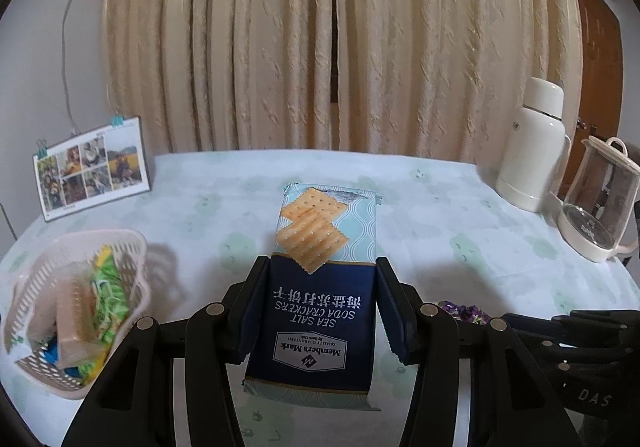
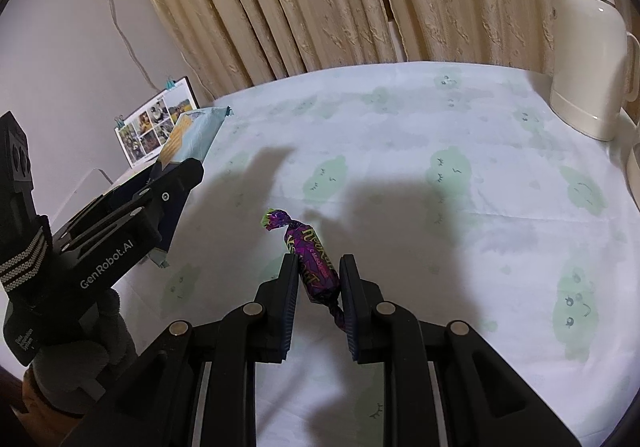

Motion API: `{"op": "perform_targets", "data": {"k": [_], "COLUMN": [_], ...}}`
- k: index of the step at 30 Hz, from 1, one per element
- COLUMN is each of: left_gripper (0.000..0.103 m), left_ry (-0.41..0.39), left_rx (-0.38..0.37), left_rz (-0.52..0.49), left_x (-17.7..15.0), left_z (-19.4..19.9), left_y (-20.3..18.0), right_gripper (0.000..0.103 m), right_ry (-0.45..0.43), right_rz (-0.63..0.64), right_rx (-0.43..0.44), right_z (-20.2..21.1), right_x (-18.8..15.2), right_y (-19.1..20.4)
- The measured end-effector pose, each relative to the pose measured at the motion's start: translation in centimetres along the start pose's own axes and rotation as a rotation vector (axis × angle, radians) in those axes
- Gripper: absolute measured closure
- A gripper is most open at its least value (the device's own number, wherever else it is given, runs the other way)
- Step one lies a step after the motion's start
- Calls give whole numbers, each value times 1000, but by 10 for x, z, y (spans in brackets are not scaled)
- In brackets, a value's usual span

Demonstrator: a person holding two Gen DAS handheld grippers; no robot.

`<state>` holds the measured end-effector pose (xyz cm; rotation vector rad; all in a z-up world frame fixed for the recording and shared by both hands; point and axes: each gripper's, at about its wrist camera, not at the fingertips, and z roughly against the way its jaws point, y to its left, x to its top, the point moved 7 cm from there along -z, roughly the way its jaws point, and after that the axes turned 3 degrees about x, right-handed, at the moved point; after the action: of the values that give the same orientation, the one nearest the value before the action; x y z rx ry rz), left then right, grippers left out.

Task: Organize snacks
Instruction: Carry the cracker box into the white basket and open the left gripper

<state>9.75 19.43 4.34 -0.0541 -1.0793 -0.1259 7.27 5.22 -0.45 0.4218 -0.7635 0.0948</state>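
Two grippers over a table (image 1: 440,207) draped in pale green-patterned cloth. Far right: white thermos (image 1: 534,151), glass kettle (image 1: 596,203). Near left: pink slotted basket (image 1: 76,311) with wrapped snacks inside. Far left: photo calendar (image 1: 92,171). Centre: cracker pack (image 1: 320,287), lifted off the cloth, clamped between the left gripper (image 1: 320,267) fingers. Right of it: purple candy (image 2: 312,259), pinched between the right gripper (image 2: 320,267) fingers, its far twist free.

Navy-and-pale-blue soda cracker packet (image 1: 326,279) with wavy lines; purple candy wrapper (image 2: 310,259); pink latticed basket (image 1: 76,311) — white tablecloth (image 2: 440,167) with green blobs.
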Motion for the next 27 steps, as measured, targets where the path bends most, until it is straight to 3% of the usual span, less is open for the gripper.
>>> {"op": "perform_targets", "data": {"k": [15, 27], "left_gripper": [51, 51], "left_ry": [-76, -128], "left_rx": [69, 149], "left_rz": [24, 98], "left_x": [12, 18], "left_z": [19, 35], "left_y": [18, 59], "right_gripper": [84, 84], "right_ry": [-28, -36], "right_rz": [-6, 1], "right_rx": [42, 69], "right_z": [4, 5], "right_x": [1, -1], "right_y": [5, 12]}}
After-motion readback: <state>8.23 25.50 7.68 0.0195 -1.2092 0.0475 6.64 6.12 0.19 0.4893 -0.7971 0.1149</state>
